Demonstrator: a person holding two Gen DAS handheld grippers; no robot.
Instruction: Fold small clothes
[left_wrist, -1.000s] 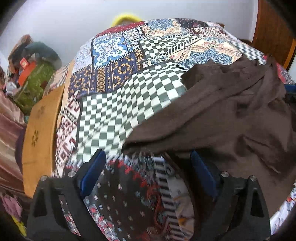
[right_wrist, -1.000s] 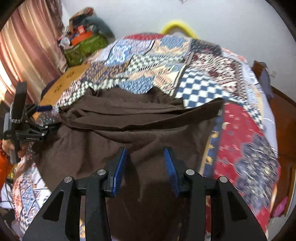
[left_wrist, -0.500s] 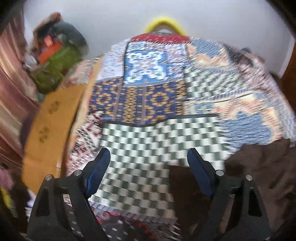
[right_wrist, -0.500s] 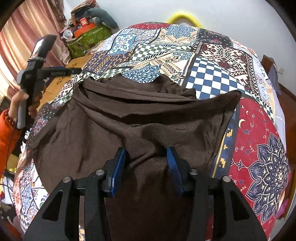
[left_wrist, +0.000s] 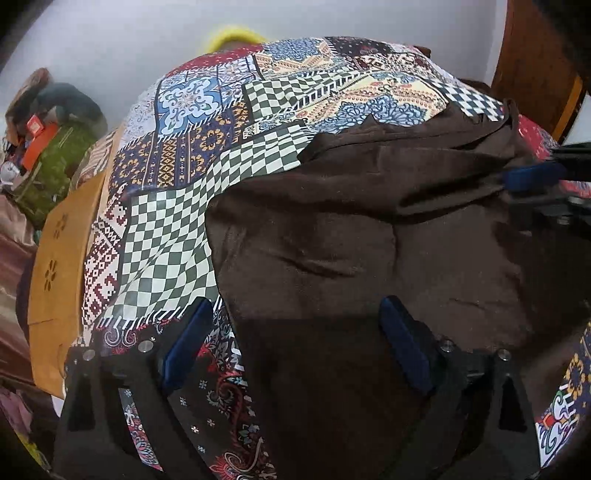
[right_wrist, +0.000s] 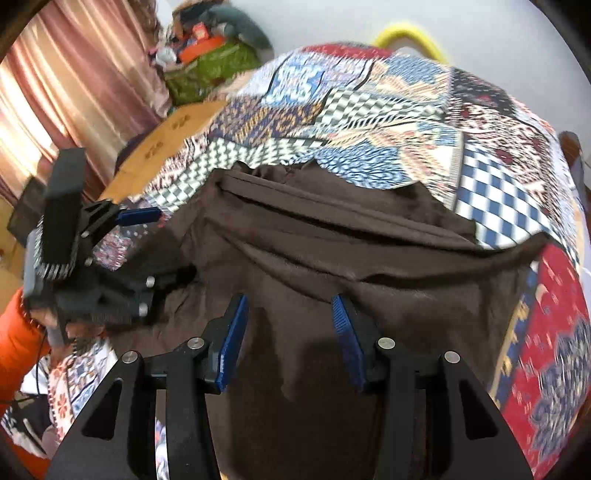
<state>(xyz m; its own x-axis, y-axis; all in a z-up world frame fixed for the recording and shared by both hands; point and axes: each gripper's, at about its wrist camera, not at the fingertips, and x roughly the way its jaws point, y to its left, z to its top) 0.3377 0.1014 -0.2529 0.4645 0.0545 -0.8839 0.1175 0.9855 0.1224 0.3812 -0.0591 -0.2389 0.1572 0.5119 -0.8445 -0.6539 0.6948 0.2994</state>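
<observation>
Brown garment (left_wrist: 369, 229) spread on patchwork bedspread (left_wrist: 177, 236) of bed, far hem bunched in ridges toward 12 o'clock; layout suits next fold.

Left tongs (left_wrist: 295, 343) spread wide, jaws just reopened, straddling garment's near left edge, nothing pinched; right tongs (right_wrist: 288, 332) partly spread over near cloth, pads not pressing.

Surroundings: cardboard panel (left_wrist: 55, 266) at 9 o'clock; green bag (right_wrist: 210, 70) at 11 o'clock; yellow hoop (right_wrist: 410, 37) at 12 o'clock; none obstructs.
</observation>
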